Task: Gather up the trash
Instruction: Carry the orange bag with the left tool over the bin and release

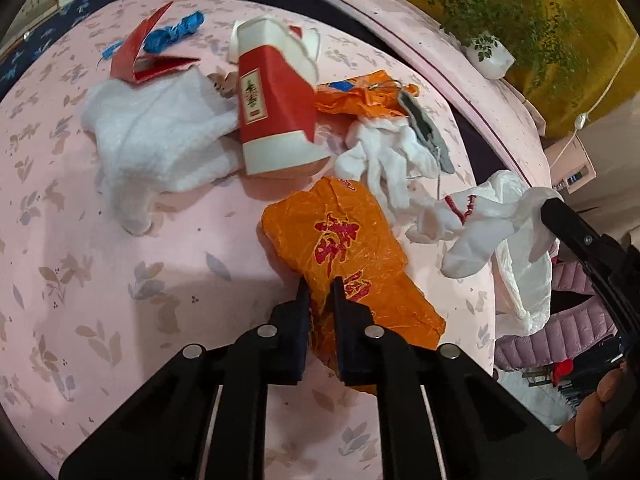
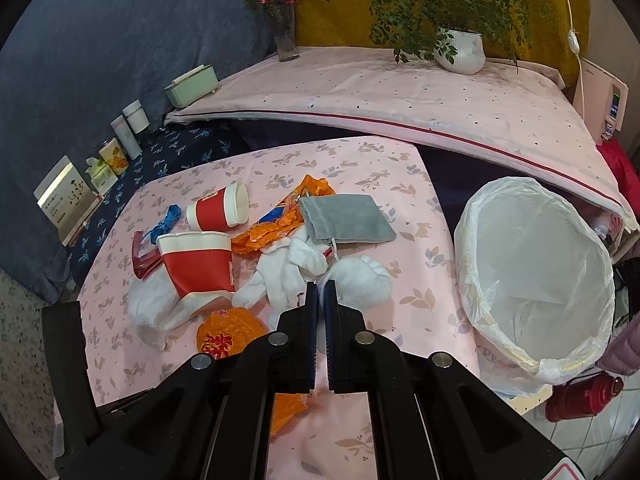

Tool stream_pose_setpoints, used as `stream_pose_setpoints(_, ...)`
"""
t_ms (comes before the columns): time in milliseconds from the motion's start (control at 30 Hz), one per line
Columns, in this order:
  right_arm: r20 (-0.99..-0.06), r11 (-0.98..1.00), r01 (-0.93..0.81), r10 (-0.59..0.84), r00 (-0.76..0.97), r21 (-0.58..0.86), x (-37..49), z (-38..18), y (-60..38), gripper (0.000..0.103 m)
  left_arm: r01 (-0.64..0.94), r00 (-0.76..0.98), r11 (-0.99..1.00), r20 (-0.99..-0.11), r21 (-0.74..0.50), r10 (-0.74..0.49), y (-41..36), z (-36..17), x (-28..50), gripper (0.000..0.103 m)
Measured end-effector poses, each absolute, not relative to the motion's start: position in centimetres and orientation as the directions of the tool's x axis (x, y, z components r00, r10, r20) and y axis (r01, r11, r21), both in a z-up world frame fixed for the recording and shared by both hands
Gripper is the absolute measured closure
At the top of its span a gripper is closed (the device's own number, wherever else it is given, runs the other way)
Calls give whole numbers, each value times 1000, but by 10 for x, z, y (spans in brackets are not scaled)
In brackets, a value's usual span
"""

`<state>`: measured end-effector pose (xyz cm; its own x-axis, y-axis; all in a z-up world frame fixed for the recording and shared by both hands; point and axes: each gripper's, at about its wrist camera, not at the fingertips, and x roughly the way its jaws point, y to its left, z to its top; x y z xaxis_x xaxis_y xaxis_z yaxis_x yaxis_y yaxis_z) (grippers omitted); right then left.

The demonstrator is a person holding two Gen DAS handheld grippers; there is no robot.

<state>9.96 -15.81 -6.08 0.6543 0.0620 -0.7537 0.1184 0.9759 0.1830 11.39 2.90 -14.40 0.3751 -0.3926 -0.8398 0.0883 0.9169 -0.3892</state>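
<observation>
My left gripper (image 1: 320, 292) is shut on a crumpled orange plastic bag (image 1: 344, 248) with red print, which lies on the pink floral cloth (image 1: 120, 280). The same orange bag (image 2: 224, 334) shows in the right wrist view, lower left of my right gripper (image 2: 320, 290). That gripper is shut on a white sock (image 2: 360, 276). In the left wrist view the sock (image 1: 472, 220), marked with red stitching, hangs lifted off the table from the right gripper (image 1: 554, 206). A bin with a white liner (image 2: 536, 272) stands just off the table's right edge.
On the cloth lie two red-and-white paper cups (image 2: 196, 268) (image 2: 218, 210), a white towel (image 1: 156, 136), white gloves (image 1: 384, 156), a grey pouch (image 2: 346, 220), another orange wrapper (image 2: 280, 220), blue string (image 1: 172, 32) and a red card (image 1: 140, 52). Behind are a potted plant (image 2: 460, 50), a vase and boxes.
</observation>
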Motion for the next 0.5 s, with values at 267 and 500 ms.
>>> stream_pose_setpoints(267, -718, 968, 154, 36, 695, 198, 87, -36, -186, 99, 232, 445, 912, -797, -337, -408, -14, -92, 108, 96)
stream_pose_setpoints(500, -677, 956, 220, -30, 735, 196, 77, -11, -232, 99, 336, 480, 889, -756, -311, -446, -59, -55, 115, 96)
